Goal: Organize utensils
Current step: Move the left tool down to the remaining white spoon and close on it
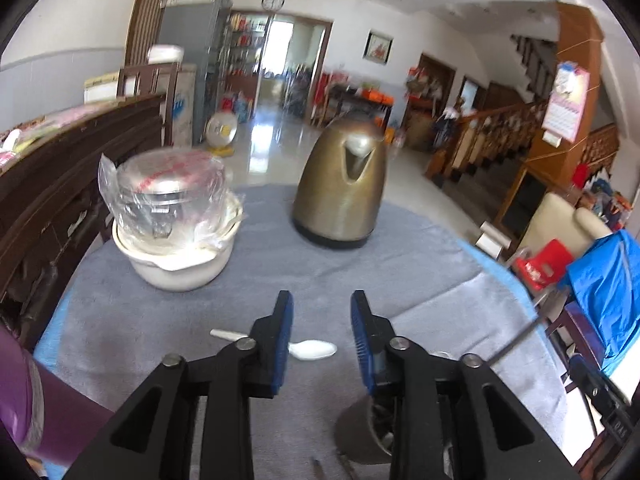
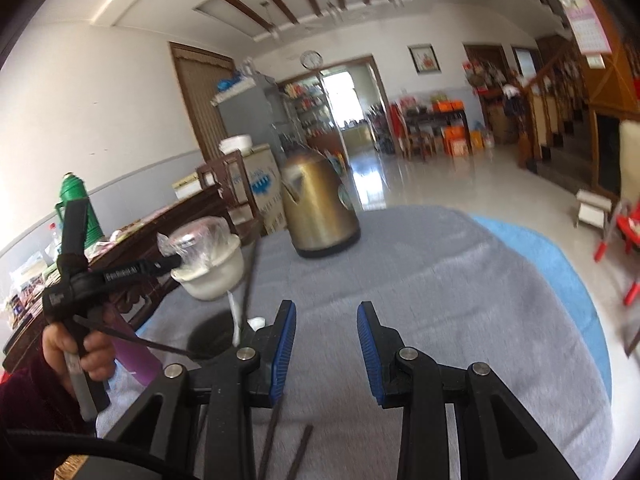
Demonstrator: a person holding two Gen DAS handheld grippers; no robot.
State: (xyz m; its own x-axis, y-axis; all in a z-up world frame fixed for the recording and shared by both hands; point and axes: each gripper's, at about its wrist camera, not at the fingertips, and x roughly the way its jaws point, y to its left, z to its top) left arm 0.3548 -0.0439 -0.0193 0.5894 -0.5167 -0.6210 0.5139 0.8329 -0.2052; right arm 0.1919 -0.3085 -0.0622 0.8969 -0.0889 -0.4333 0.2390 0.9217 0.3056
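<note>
A white spoon (image 1: pixel 312 349) lies flat on the grey cloth, partly hidden behind my left gripper's left finger. My left gripper (image 1: pixel 321 304) is open and empty just above it. A dark round utensil holder (image 1: pixel 360 428) stands below the left gripper's right finger; it also shows in the right wrist view (image 2: pixel 212 334) with a white spoon (image 2: pixel 236 320) and a dark chopstick (image 2: pixel 250 280) standing in it. My right gripper (image 2: pixel 327 314) is open and empty over the cloth. Two dark chopsticks (image 2: pixel 302 454) lie on the cloth under it.
A bronze kettle (image 1: pixel 340 188) stands at the far middle of the table. A white bowl (image 1: pixel 176 256) holding a plastic-wrapped metal pot stands far left. A purple bottle (image 1: pixel 44 404) is at the near left. The grey cloth (image 2: pixel 440 280) covers a round blue table.
</note>
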